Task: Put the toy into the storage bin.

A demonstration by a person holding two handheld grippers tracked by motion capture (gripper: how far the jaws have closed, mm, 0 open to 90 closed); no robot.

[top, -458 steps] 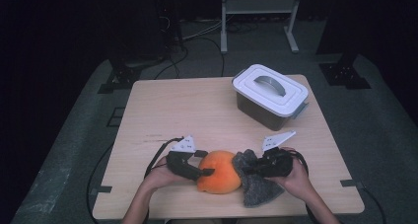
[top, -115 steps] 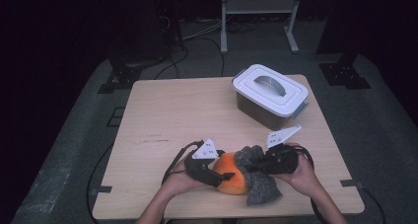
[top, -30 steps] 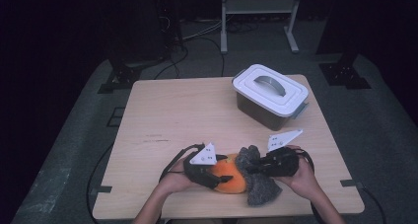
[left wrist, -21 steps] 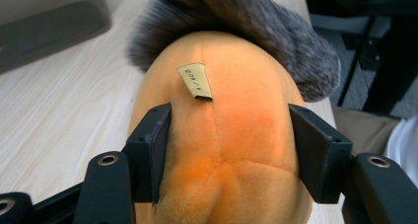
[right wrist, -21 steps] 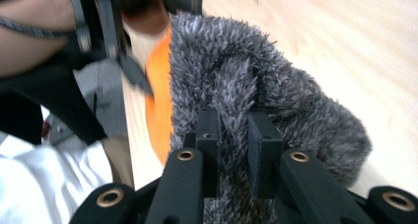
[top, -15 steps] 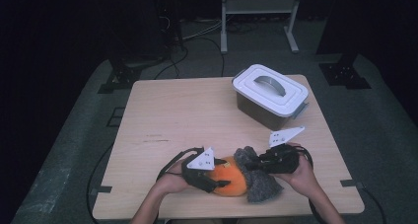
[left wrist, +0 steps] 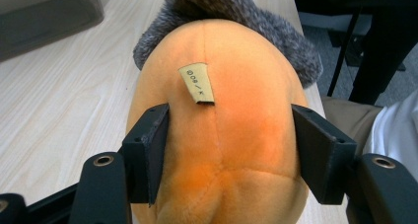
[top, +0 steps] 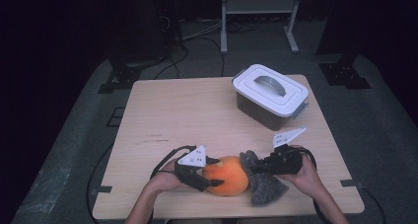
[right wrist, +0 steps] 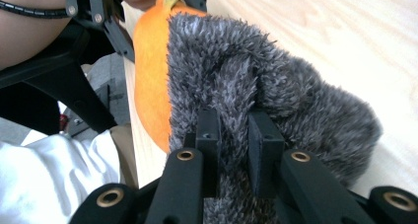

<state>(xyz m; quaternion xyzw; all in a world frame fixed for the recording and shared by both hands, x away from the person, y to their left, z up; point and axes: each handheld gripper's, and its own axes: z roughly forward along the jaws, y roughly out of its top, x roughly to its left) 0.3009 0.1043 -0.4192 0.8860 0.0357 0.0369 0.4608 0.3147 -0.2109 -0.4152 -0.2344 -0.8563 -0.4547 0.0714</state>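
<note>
An orange plush ball (top: 227,175) with a small paper tag lies near the table's front edge, joined to a grey furry piece (top: 264,188) on its right. My left gripper (top: 214,172) comes in from the left with its pads against both sides of the orange plush (left wrist: 222,135). Its jaws have just been opening a little, with the plush still between them. My right gripper (top: 254,168) reaches in from the right and is shut on a tuft of the grey fur (right wrist: 276,86). The orange plush (right wrist: 150,76) lies just beyond that tuft.
A dark storage box with a white handled lid (top: 270,88) stands at the table's back right. The light wooden table (top: 187,110) has open surface at the left and middle. Cables and a metal stand lie on the dark floor behind.
Over the last second both hands and the plush stay almost still. Compared with the oldest frame, my left gripper sits further right, around the orange plush.
</note>
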